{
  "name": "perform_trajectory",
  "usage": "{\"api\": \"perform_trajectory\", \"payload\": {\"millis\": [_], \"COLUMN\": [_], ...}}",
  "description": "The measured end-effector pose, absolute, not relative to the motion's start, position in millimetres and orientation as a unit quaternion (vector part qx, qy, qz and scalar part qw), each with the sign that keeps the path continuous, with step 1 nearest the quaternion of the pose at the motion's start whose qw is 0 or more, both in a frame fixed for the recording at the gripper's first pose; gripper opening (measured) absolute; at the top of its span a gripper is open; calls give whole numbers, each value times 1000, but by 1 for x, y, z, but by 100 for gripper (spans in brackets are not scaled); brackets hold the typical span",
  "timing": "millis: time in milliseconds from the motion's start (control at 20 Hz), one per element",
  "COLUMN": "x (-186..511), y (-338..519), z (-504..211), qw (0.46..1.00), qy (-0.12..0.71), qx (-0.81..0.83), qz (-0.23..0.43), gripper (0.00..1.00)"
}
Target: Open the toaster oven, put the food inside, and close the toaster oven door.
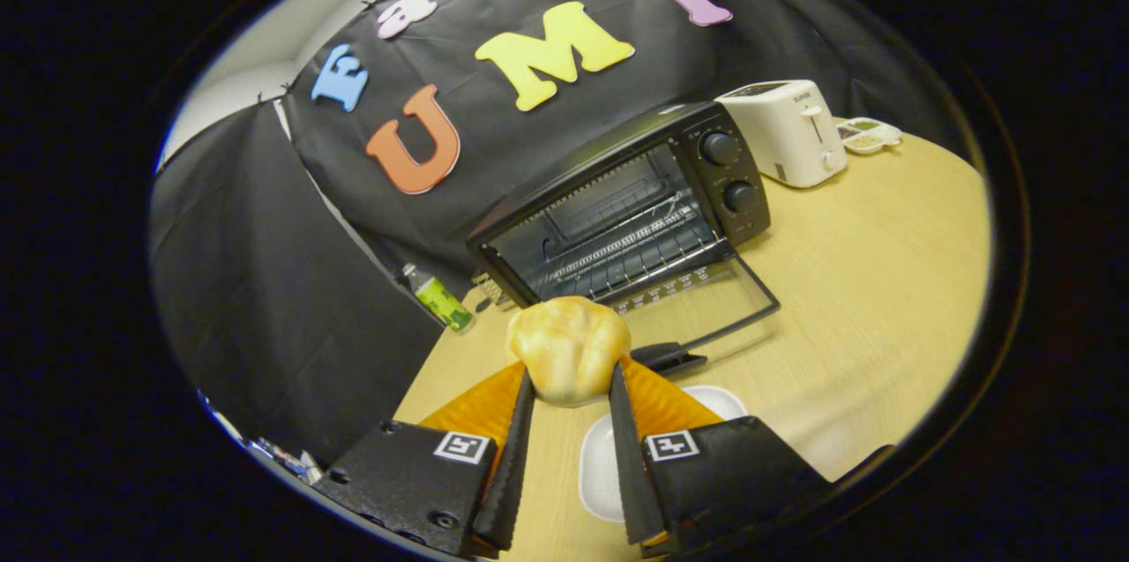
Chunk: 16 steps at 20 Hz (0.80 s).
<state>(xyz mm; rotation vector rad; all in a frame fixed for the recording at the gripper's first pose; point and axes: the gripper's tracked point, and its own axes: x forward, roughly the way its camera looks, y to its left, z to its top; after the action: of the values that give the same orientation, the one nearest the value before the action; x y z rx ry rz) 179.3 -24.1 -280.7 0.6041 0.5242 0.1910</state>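
**Item 1. Gripper**: jaws clenched on the bread roll, one finger pressing each flank. The roll is carried clear of the table, just short of the oven mouth.

**Item 2. Toaster oven**: stands at 12 o'clock from the roll, a little toward 1. Its door is dropped fully open and lies flat toward the gripper, handle nearest, just at 3 o'clock of the roll. The wire rack is bare. Two control knobs sit on the right panel.

**Item 3. White plate**: on the table beneath the jaws, at 6 o'clock from the roll, empty where it can be seen.

**Item 4. Sundries:** white toaster at 2 o'clock beyond the oven; small divided dish just past it; green bottle at 9 o'clock of the roll, by the booth wall.

**Status (judged):** door open, food in hand, insertion not yet done.

**Hazards (judged):**
- The roll looks soft; a tighter squeeze may crush it, a looser one may let it slip onto the door.
- The flat door lies under the approach path; coming in low could catch its handle or glass.
- The view is tilted against the oven; entering at that slant may knock a finger on the opening's frame.
- Released too near the rack's front edge, the roll may roll out or block the door on closing.
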Motion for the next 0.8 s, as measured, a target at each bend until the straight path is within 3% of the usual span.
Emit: {"api": "perform_trajectory", "payload": {"millis": [400,800], "x": [283,338], "y": [-8,-2], "z": [-297,-311], "qw": [914,919], "qy": [274,267], "qx": [297,290], "qz": [49,6], "gripper": [51,51]}}
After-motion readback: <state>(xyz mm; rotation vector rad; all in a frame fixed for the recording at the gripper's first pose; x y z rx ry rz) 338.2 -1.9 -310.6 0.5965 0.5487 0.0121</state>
